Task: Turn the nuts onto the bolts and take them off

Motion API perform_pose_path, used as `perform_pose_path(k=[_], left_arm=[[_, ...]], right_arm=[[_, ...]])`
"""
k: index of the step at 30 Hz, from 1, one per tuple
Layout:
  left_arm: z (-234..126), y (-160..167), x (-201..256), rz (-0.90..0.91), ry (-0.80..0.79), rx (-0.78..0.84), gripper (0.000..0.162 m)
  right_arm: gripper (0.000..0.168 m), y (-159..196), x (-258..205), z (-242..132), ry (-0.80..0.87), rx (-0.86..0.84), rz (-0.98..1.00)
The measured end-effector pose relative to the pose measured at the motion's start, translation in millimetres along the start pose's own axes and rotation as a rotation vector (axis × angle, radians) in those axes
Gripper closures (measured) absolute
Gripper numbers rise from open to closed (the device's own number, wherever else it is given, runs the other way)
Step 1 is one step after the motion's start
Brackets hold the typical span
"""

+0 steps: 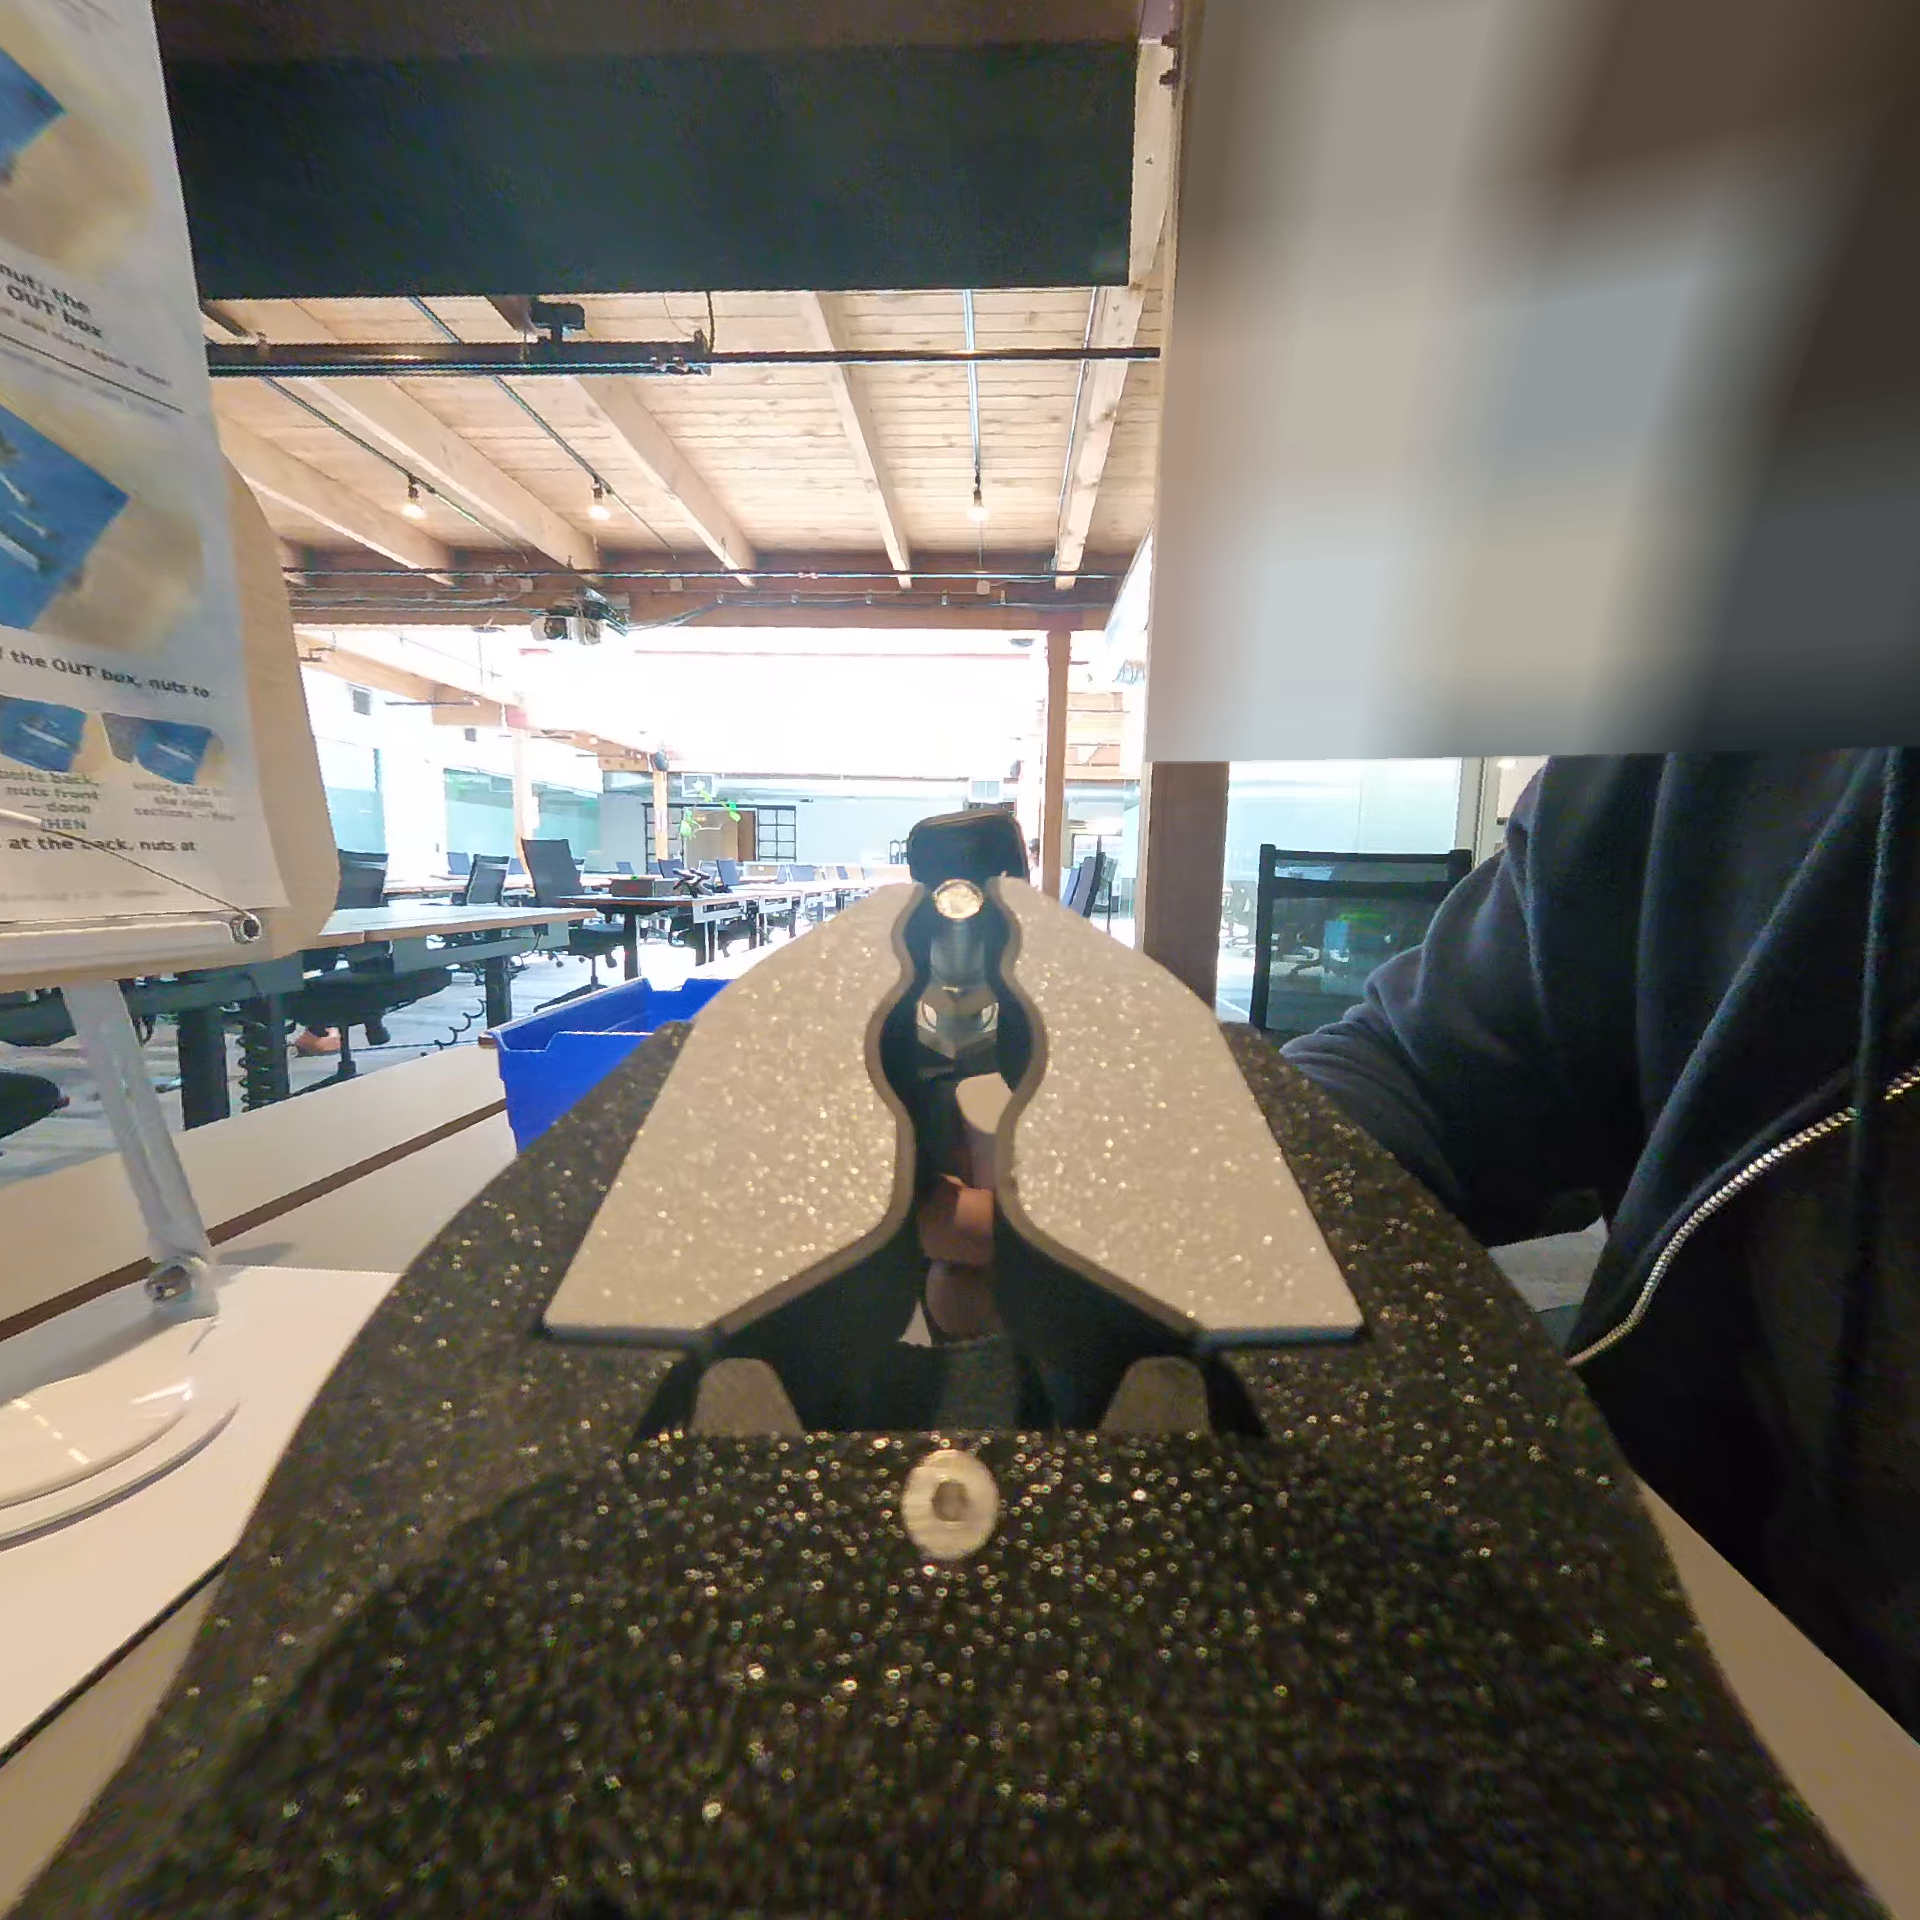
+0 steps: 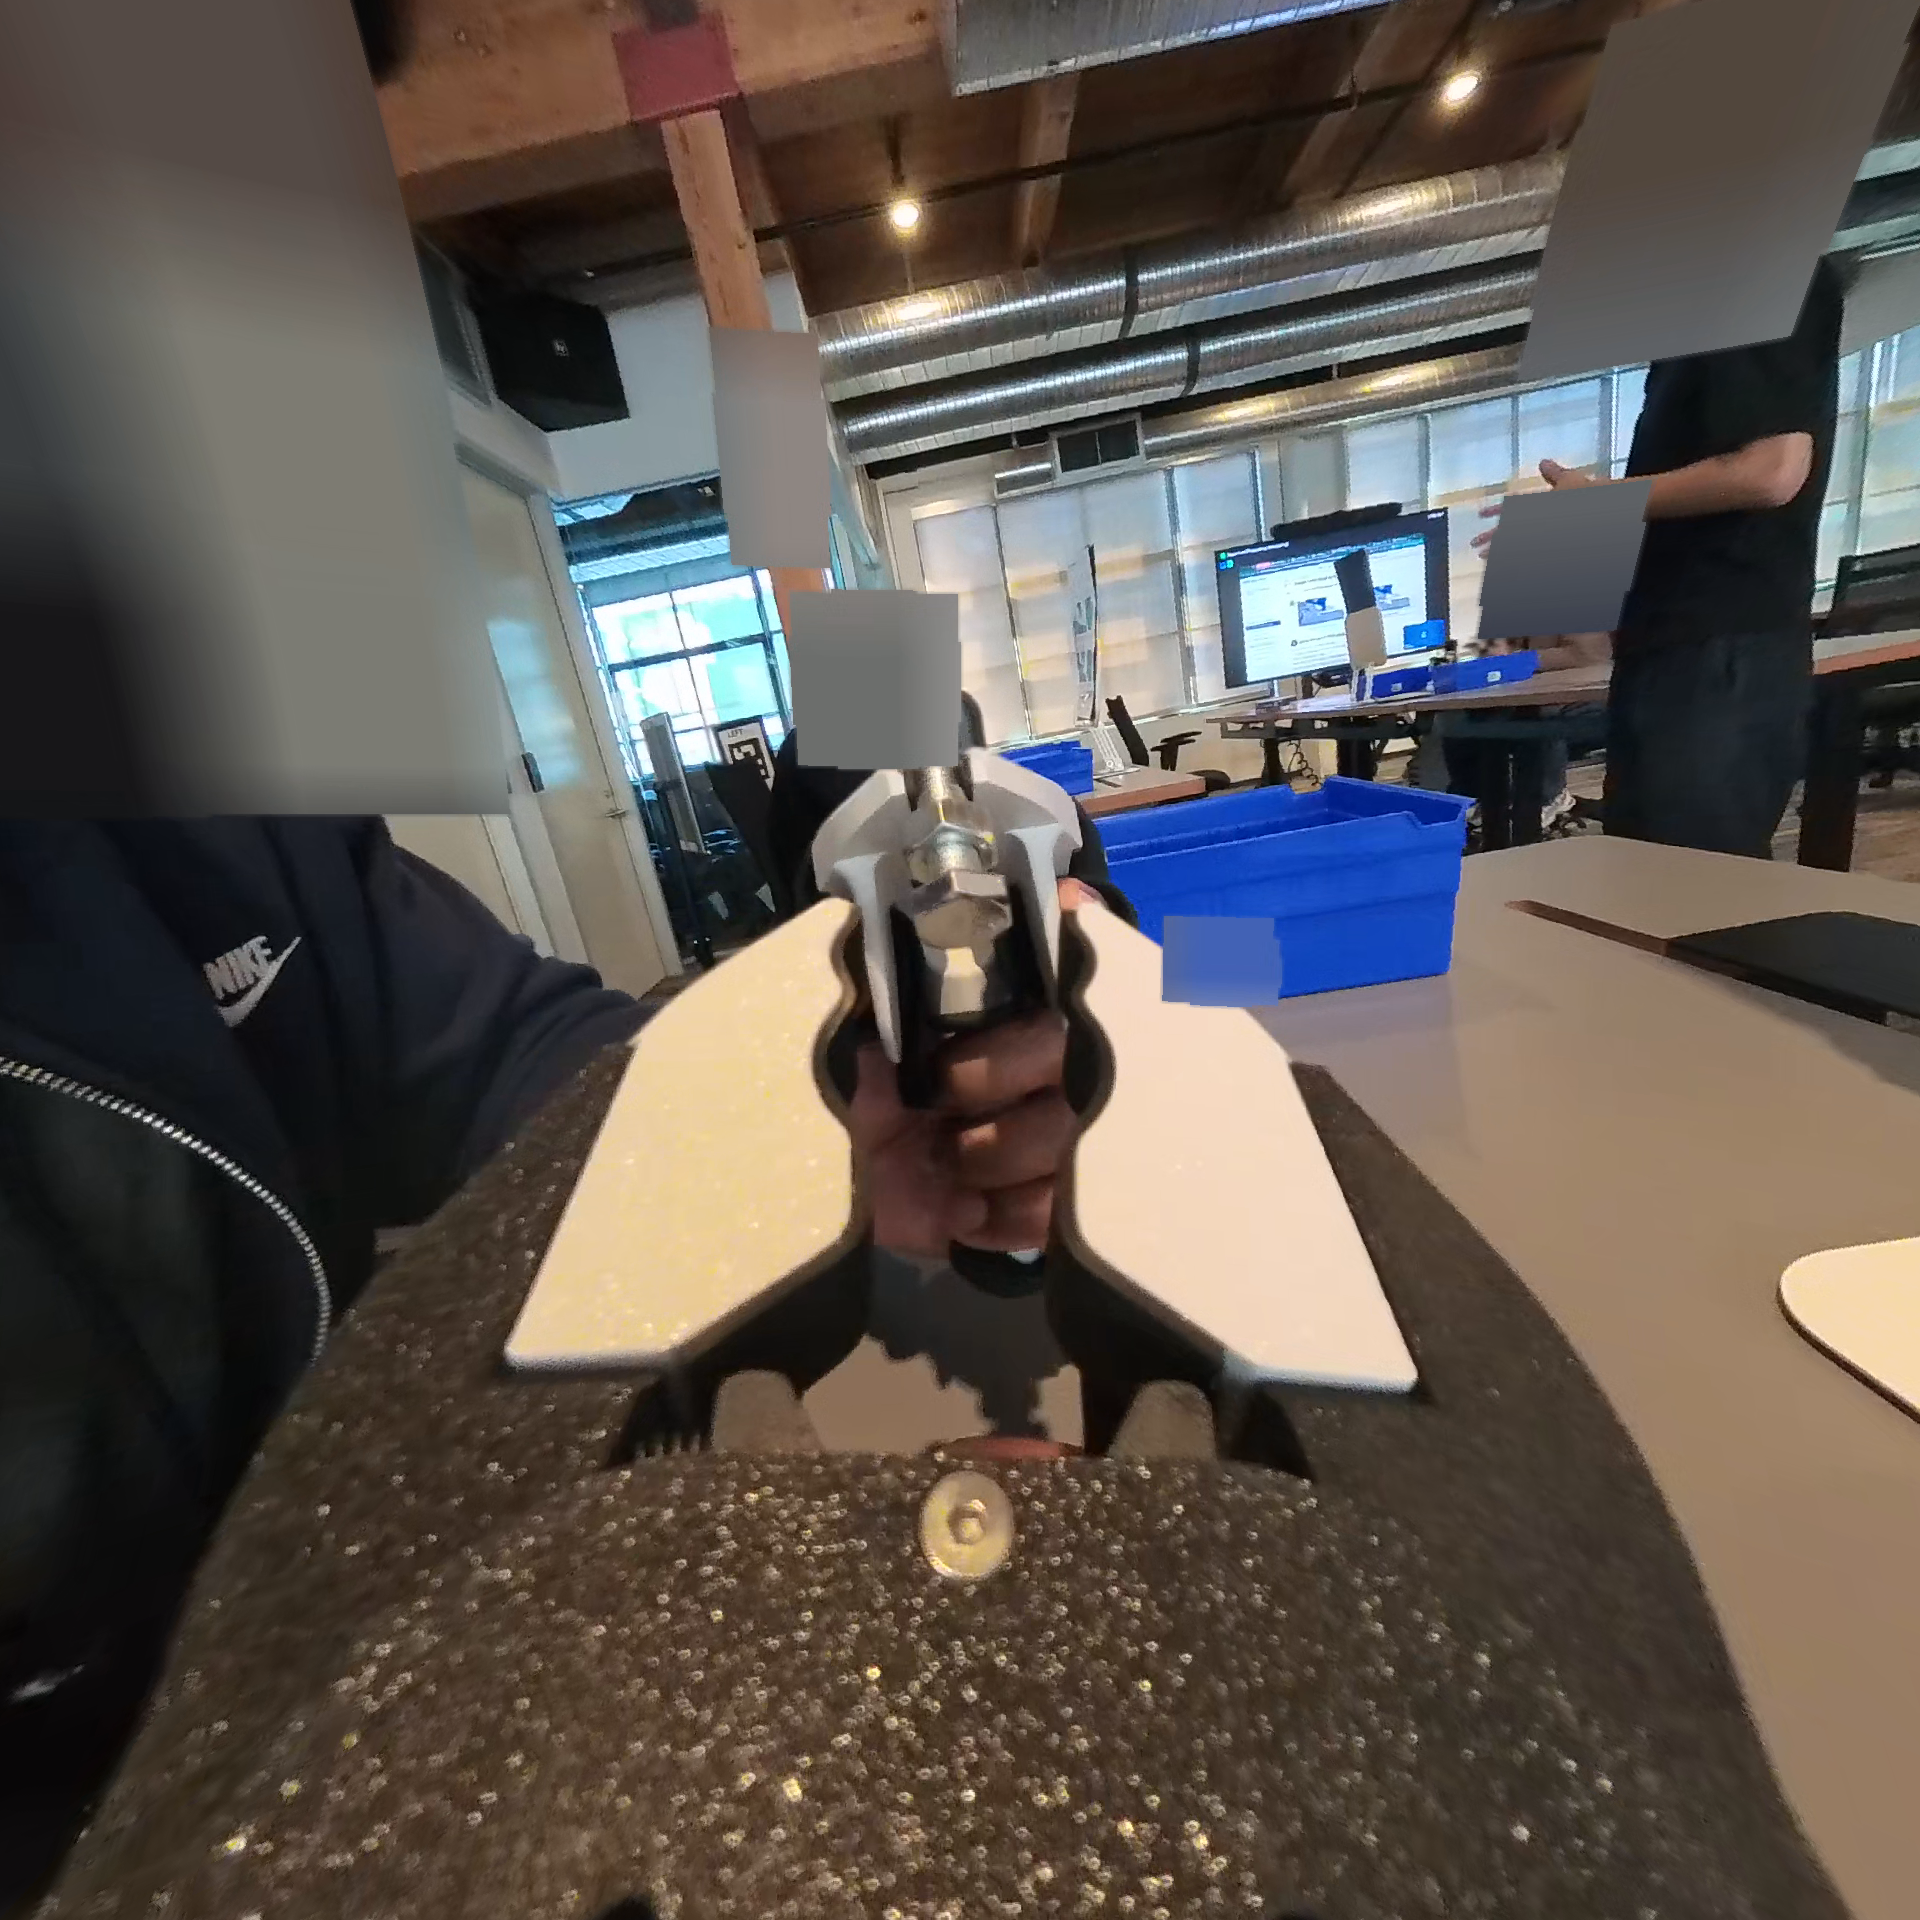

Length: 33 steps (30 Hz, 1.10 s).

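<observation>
Left wrist view: left gripper (image 1: 954,914) clenched on the bolt (image 1: 956,966), the two fingers drawn in until only a narrow wavy slit is left. Held up in the air, to the right of the blue bin (image 1: 592,1049) and higher than its rim. Bright, silvery steel, with a rounded shank end at the fingertips and a hex piece nearer the camera that is probably the nut (image 1: 956,1016), though a bolt head cannot be ruled out. Something dark just past the shank end, too small to identify.

Right wrist view: same bolt (image 2: 935,805) seen left of the blue bin (image 2: 1299,904), pinched in the white fingers of the left gripper (image 2: 951,800), with a hand (image 2: 966,1153) wrapped round the handle below. Right gripper (image 2: 961,930) released: fingers spread wider than the nut (image 2: 961,899), grasping nothing as far as can be seen.

Judged step: mid-turn on the nut, between one grip and the next; threading on or off cannot be told. Next move calls for centring the right fingers on the hex flats, closing squarely, then twisting about the bolt's axis while the left hand holds firm.
</observation>
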<state>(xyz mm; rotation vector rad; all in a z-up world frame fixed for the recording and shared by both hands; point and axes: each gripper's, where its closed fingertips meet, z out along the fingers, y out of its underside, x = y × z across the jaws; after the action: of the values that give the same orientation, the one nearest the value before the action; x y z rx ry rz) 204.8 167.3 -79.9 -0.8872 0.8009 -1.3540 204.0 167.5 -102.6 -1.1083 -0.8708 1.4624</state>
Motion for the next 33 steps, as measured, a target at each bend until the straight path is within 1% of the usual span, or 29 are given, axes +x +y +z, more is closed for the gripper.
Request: perform_pose_path(k=[5, 20, 24, 26, 27, 30, 31, 33], left_arm=[[2, 2, 1, -0.011, 0.000, 0.004, 0.153], [4, 2, 3, -0.052, 0.005, 0.049, 0.153], [5, 3, 4, -0.041, 0.012, 0.032, 0.153], [5, 6, 3, -0.019, 0.017, -0.020, 0.153], [5, 9, 0, 0.002, 0.007, -0.074, 0.152], [-7, 23, -11, 0.115, -0.029, -0.334, 0.129], [-13, 27, -13, 0.152, -0.036, -0.418, 0.127], [-21, 31, -19, 0.220, -0.082, -0.513, 0.125]], right_arm=[[0.142, -1, -3, -1, -0.014, 0.003, -0.005], [0.151, -3, -4, 0, -0.004, 0.012, -0.011], [0.151, -3, -5, -2, -0.002, -0.011, -0.053], [0.152, -3, -3, -5, 0.002, -0.052, -0.086], [0.152, -3, 0, -7, 0.017, -0.088, -0.109], [0.152, 0, 11, -13, 0.062, -0.250, -0.173], [0.152, 5, 14, -15, 0.072, -0.316, -0.191], [0.152, 17, 15, -16, 0.071, -0.427, -0.240]])
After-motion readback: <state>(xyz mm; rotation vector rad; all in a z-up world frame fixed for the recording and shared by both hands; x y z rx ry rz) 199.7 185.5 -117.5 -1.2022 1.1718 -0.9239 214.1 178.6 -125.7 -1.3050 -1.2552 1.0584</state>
